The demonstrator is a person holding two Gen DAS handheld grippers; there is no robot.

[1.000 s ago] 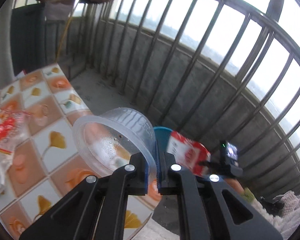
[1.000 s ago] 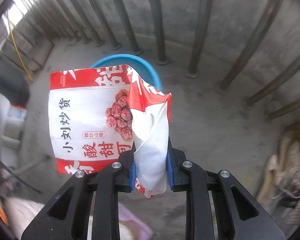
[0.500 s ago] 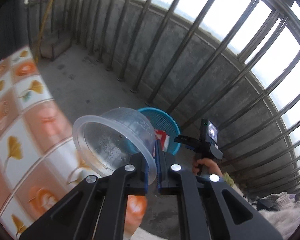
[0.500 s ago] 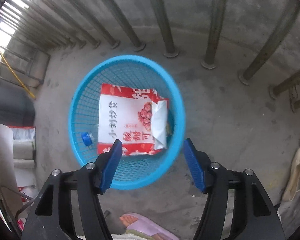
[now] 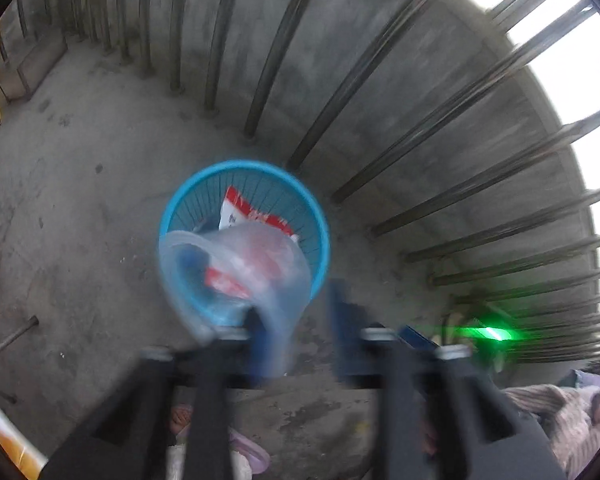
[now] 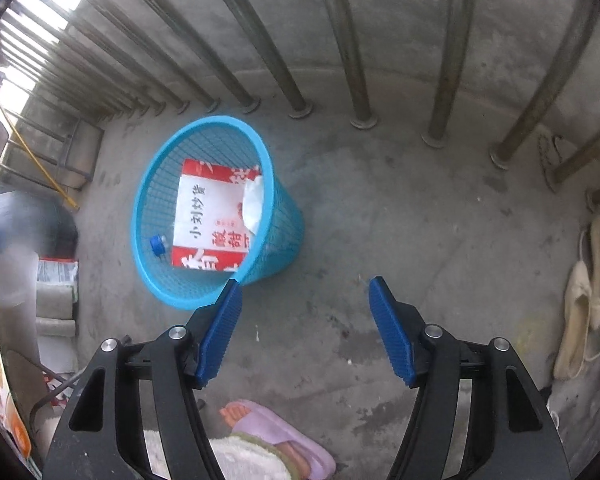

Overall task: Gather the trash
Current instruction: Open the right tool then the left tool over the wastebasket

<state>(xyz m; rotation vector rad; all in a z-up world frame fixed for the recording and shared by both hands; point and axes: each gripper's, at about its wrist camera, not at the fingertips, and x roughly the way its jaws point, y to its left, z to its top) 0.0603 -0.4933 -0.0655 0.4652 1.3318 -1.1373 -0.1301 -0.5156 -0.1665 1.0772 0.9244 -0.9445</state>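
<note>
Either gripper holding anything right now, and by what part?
Right gripper: nothing. Left gripper: jaws opening, clear plastic cup at its left finger, rim side; grip unclear in blur.

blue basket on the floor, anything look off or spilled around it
Nothing is spilled on the floor. The blue basket stands upright with the red and white snack bag and a blue-capped bottle inside. The only loose piece is the clear plastic cup, blurred above the rim as the left gripper opens.
</note>
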